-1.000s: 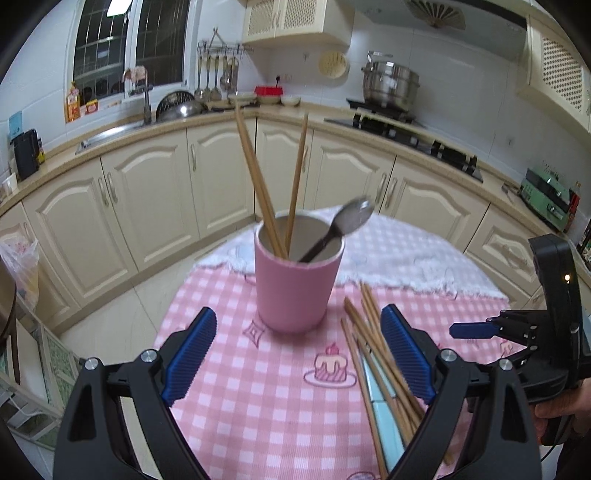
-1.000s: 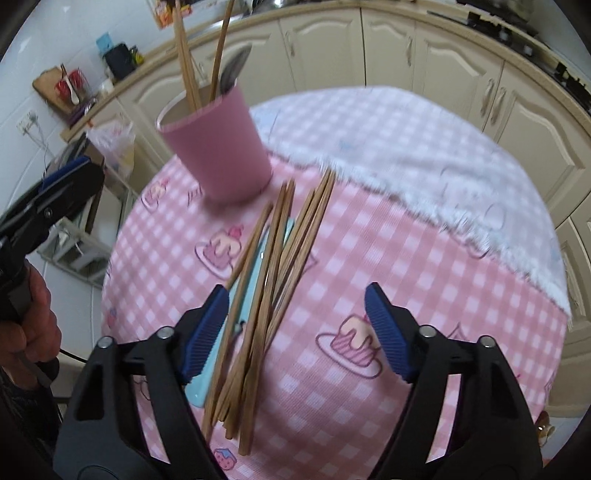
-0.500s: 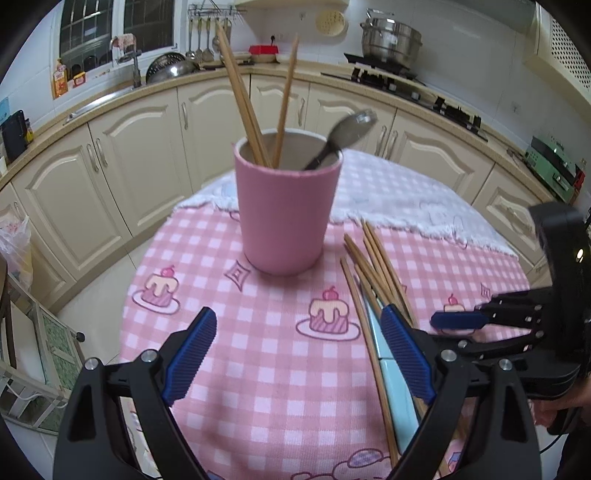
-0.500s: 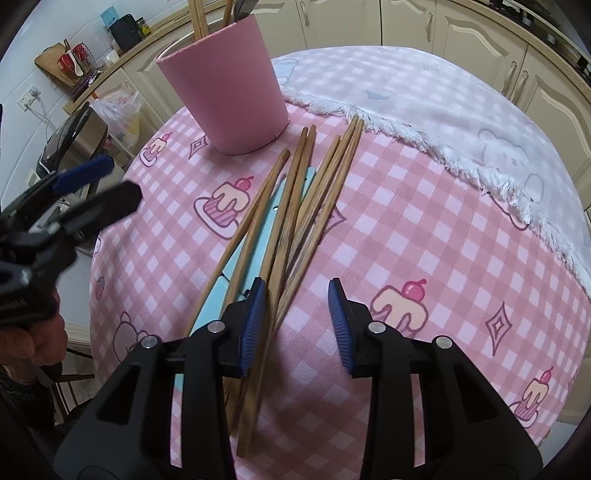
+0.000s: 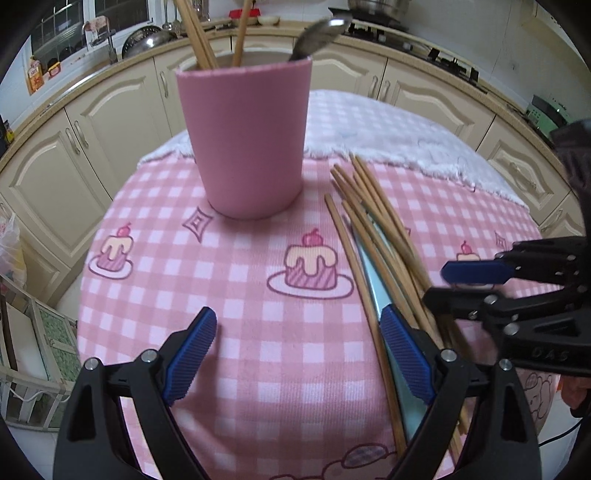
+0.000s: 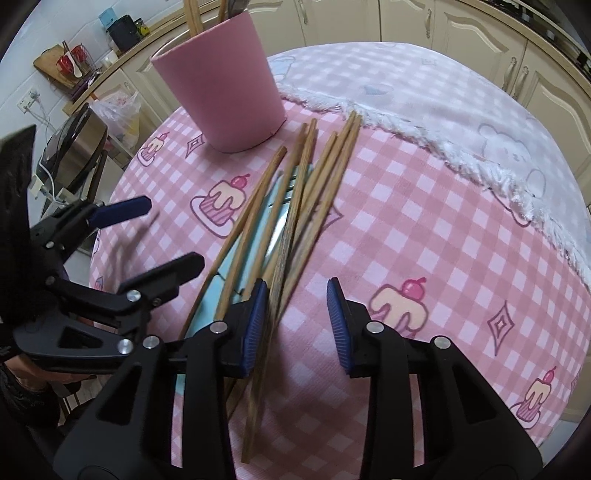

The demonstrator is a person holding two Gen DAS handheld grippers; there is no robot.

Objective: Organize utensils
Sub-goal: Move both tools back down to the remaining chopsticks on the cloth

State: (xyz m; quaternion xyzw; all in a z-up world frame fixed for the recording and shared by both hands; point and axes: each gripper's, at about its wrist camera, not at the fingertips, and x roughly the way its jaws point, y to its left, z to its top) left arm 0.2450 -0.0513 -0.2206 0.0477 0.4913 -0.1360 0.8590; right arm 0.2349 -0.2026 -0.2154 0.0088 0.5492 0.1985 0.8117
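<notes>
A pink cup (image 5: 245, 140) (image 6: 221, 92) stands on the pink checked tablecloth (image 5: 258, 295) and holds chopsticks and a metal spoon (image 5: 321, 35). Several wooden chopsticks (image 5: 376, 236) (image 6: 295, 192) lie in a loose pile to its right, over a light blue utensil (image 5: 373, 280) (image 6: 207, 310). My left gripper (image 5: 299, 354) is open and empty, low over the cloth, its right finger beside the pile. My right gripper (image 6: 295, 317) is open at the near end of the pile; one chopstick lies blurred against its left pad (image 6: 255, 321). It also shows in the left wrist view (image 5: 476, 280).
A white fringed cloth (image 6: 443, 110) covers the far half of the round table. Cream kitchen cabinets (image 5: 92, 122) curve around behind it. The table edge drops off at the left (image 5: 92, 266), with a wire rack on the floor beyond.
Both grippers came lower and closer to the table. My right gripper, which had narrowed, opened wider again, and a chopstick shifted beside its left pad.
</notes>
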